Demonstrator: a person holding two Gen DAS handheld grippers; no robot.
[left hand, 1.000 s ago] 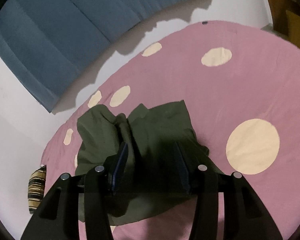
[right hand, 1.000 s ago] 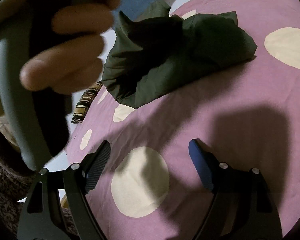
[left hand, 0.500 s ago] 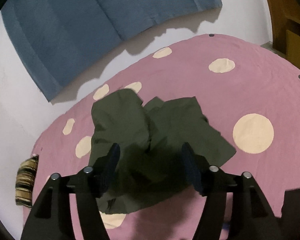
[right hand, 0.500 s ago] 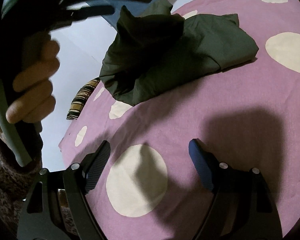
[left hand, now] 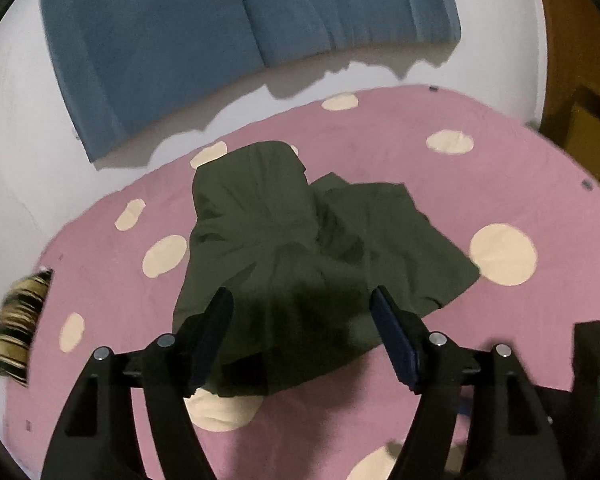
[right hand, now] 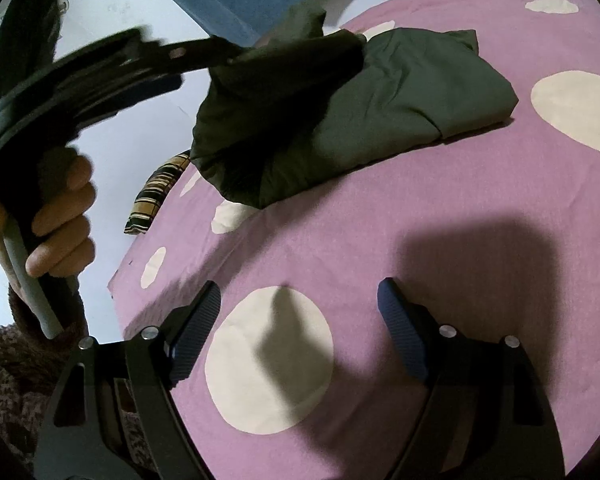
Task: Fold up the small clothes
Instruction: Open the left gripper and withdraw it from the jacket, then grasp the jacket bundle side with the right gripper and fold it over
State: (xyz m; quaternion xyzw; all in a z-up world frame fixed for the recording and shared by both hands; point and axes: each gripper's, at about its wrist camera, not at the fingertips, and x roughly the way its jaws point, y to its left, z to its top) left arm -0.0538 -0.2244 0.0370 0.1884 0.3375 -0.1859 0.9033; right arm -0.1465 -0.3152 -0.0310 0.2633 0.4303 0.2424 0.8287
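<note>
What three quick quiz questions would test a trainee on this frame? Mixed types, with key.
1. True or false: the left claw is shut on the dark green garment.
2. The garment lies on: A) blue towel B) pink spotted cloth C) striped cloth.
3. Fill in: the right claw hovers open over a cream ___ of the cloth.

Key: 1 false, it is open, nothing between the fingers; 2 B; 3 spot.

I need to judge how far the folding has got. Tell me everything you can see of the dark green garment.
The dark green garment looks like thin, matte woven cloth, creased and bunched in an uneven heap rather than folded flat. It lies on the pink spotted cloth, covering parts of some cream dots. Its far end humps upward; its near edge spreads wider. The open left gripper hovers over it, and no finger visibly pinches it.
</note>
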